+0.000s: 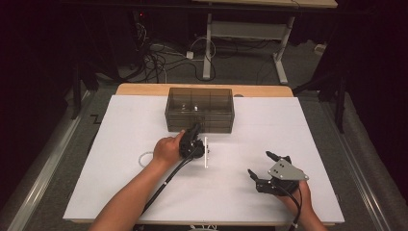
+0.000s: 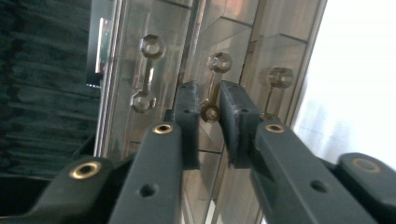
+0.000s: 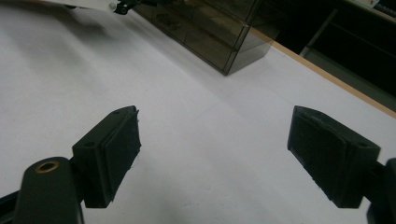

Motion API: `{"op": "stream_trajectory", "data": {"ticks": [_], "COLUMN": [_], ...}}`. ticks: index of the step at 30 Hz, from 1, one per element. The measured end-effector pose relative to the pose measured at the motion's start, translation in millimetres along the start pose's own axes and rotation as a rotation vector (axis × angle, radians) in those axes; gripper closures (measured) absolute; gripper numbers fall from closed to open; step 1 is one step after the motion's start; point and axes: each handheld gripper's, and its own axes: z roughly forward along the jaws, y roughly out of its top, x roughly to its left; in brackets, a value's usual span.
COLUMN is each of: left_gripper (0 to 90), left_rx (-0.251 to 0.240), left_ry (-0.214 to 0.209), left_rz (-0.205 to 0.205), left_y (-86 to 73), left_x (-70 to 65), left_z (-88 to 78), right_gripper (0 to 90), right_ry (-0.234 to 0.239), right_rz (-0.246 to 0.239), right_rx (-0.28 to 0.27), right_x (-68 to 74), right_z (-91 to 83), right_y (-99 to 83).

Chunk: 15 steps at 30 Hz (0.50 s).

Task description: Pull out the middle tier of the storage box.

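Observation:
A smoky see-through drawer box (image 1: 199, 108) stands at the back middle of the white-covered table (image 1: 120, 183). My left gripper (image 1: 196, 129) is at its front face, turned on its side. In the left gripper view the left gripper (image 2: 210, 116) has its pads on either side of the middle drawer handle (image 2: 219, 61), touching the handle's lower knob. Two more handles (image 2: 148, 74) (image 2: 279, 77) sit beside it. My right gripper (image 1: 260, 163) rests near the table's front right, wide open with nothing between its fingers (image 3: 215, 140). The box's corner (image 3: 210, 32) lies beyond it.
A thin white strip (image 1: 207, 151) lies just right of the left hand, and a small white ring (image 1: 144, 158) lies left of that wrist. The table's wooden edge (image 1: 144, 89) runs behind the box. Cables and a desk frame (image 1: 208, 43) are on the floor beyond.

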Motion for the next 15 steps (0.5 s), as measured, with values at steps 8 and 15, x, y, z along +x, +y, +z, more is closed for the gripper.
{"op": "stream_trajectory", "data": {"ticks": [8, 15], "left_gripper": [78.5, 78.6], "left_rx": [0.011, 0.015], "left_ry": [0.001, -0.015], "left_rz": [0.013, 0.002], "left_y": [0.9, 1.2], "left_x": [-0.1, 1.3], "left_z": [-0.8, -4.2], "right_gripper": [17.6, 17.6], "right_ry": [0.007, 0.009], "right_rz": [-0.019, -0.025], "right_rx": [0.021, 0.022], "right_x": [3.1, 2.5], "right_z": [2.8, 2.6], "right_y": [-0.4, -0.8]}}
